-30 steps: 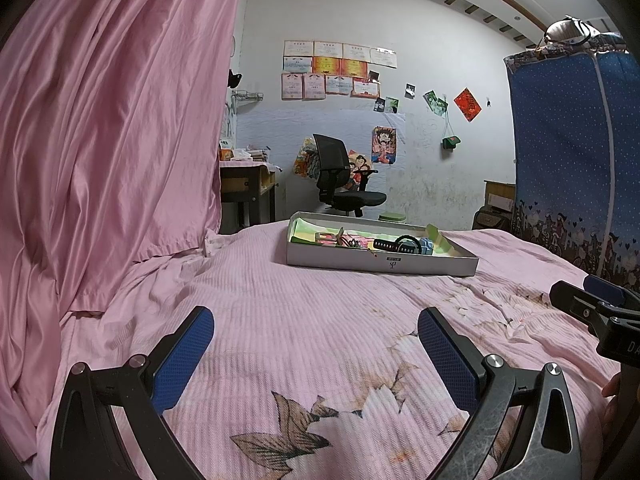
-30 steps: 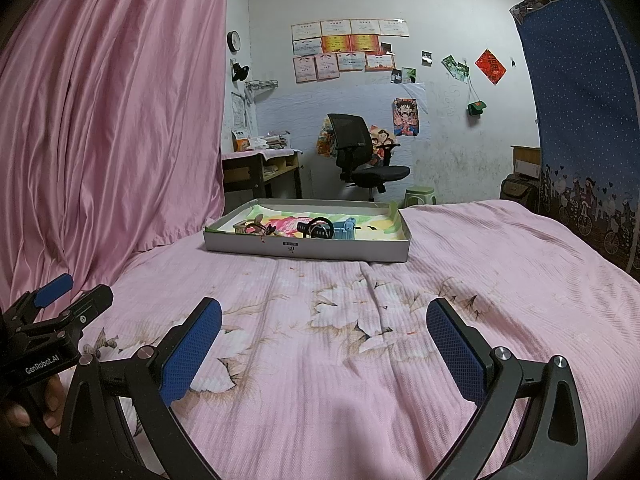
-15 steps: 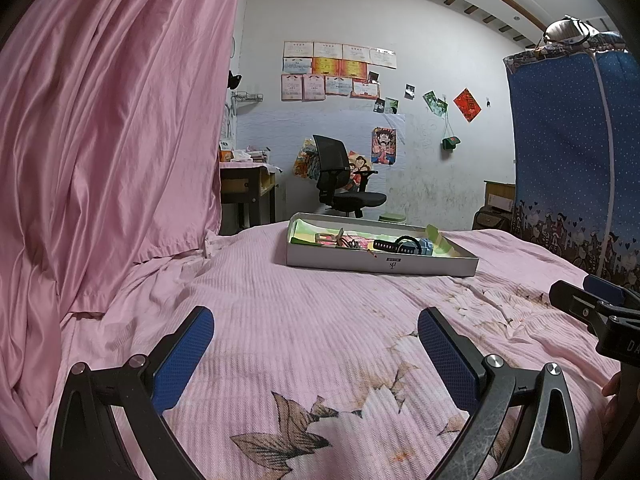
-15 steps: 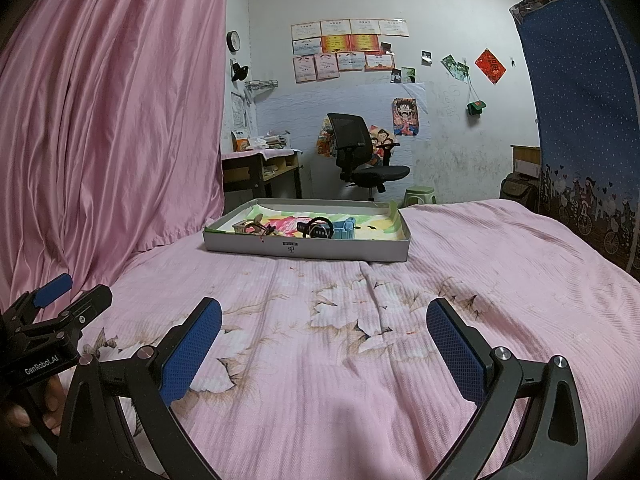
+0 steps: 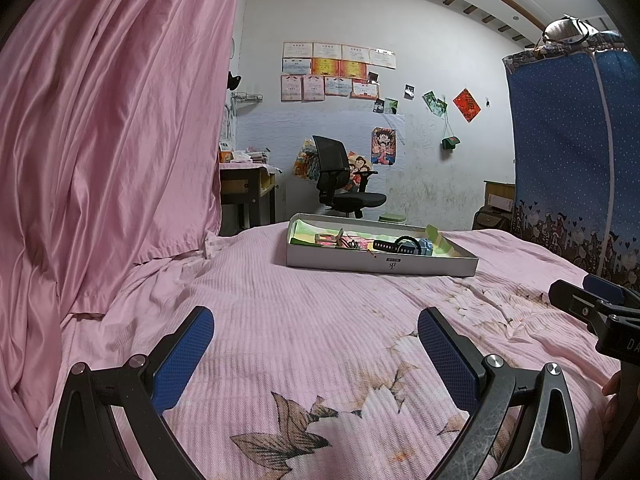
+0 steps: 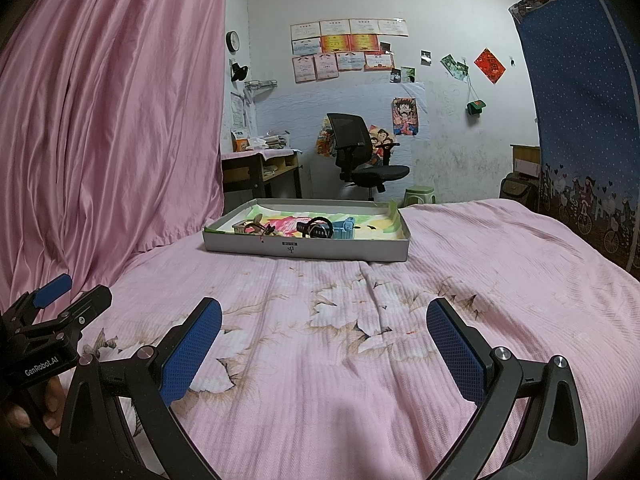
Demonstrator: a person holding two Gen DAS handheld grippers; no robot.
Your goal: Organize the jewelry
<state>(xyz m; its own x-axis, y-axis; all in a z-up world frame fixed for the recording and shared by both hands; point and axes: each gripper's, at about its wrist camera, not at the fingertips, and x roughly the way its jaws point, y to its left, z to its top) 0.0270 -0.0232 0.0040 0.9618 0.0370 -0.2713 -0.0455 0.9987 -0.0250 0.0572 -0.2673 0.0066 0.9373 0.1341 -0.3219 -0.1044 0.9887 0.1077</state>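
While both grippers hang low over the pink bedspread point(image 6: 500, 264), neither carries anything. The left gripper point(image 5: 316, 332) has its blue-padded jaws spread wide with only cloth between them. The right gripper point(image 6: 324, 324) is in the same condition: jaws wide apart, nothing held.

The jewelry sits well ahead of both tools, inside a shallow grey cardboard tray point(image 6: 360, 249) resting flat on the bed. The tray floor is lined with a colourful printed sheet point(image 6: 372, 226). Identifiable contents:

- a black strap or band, curled into a loop point(image 6: 320, 226), near the tray's middle;
- a small light-blue item point(image 6: 345, 230) touching the loop on its right;
- a cluster of small mixed pieces point(image 6: 256, 227) toward the tray's left end, too small to name individually.

The right portion of the tray floor shows no items. No jewelry is visible on the bedspread outside the tray.

Progress assessment: the pieces lie bunched together rather than spaced or sorted, and the tray shows no dividers. This arrangement fits two stages equally: items gathered into the tray as the end result, or items collected there awaiting separation. The views do not settle which. What can be stated is that every visible piece lies within the tray walls, and both tools stand clear of it.
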